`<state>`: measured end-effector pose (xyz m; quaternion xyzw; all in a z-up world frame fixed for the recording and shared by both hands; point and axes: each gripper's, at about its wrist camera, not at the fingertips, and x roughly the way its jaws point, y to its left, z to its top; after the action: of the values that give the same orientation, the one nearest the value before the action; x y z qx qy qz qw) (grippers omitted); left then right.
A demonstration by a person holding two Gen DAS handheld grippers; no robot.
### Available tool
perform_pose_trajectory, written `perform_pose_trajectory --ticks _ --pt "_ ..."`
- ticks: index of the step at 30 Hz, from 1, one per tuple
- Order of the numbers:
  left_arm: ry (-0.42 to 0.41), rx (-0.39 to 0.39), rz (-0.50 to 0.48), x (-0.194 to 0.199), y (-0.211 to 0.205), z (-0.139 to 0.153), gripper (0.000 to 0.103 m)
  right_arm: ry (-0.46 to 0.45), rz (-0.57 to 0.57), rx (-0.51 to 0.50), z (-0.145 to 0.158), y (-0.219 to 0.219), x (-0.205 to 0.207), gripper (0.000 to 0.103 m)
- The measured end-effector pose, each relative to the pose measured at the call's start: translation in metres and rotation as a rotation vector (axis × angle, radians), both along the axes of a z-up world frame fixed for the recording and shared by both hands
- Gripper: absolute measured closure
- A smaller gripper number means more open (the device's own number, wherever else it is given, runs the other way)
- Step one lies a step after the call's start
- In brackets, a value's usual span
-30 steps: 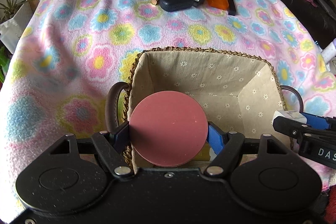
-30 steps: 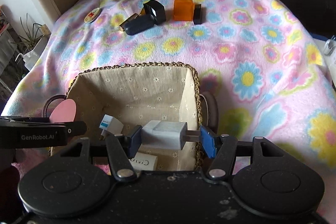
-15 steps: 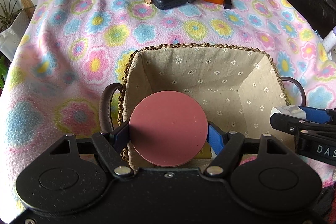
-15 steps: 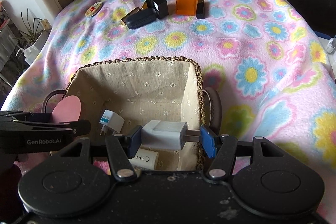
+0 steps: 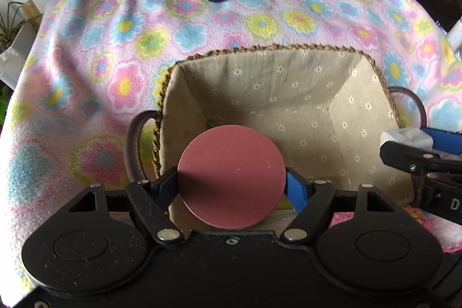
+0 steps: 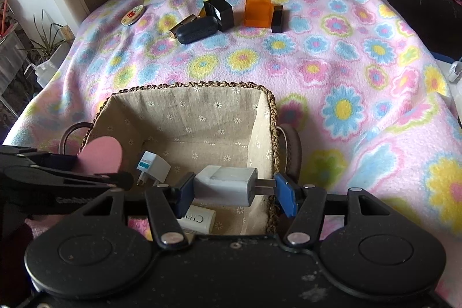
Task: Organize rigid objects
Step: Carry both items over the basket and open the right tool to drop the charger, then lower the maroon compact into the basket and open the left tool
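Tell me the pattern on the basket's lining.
Beige fabric dotted with small white daisies; the basket lining shows best in the left wrist view.

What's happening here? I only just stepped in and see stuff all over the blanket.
A person with handheld tongs in each hand is sorting small items into a lined wicker basket. The left tongs grip a round pink disc over the basket's near left corner; the right tongs hold a white charger plug by its body and prongs above the basket. Another white plug and a small white box already lie inside. An orange box, a dark case and an oval tin wait on the flowered blanket.
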<state>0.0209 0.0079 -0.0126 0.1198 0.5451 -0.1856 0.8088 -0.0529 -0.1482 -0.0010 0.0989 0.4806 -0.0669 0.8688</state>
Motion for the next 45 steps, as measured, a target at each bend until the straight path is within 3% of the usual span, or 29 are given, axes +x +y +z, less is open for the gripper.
perform_pose_trajectory --ticks 9,27,45 --pt "0.014 0.019 0.004 0.001 -0.002 -0.002 0.032 -0.014 -0.035 0.034 0.002 -0.006 -0.002 0.044" --pt "-0.023 0.052 -0.041 -0.006 -0.013 0.0 0.032 0.01 -0.011 -0.025 0.0 0.002 0.0 0.044" --pt "-0.033 0.059 -0.036 -0.007 -0.012 0.002 0.032 0.007 -0.014 -0.022 0.0 0.002 0.0 0.042"
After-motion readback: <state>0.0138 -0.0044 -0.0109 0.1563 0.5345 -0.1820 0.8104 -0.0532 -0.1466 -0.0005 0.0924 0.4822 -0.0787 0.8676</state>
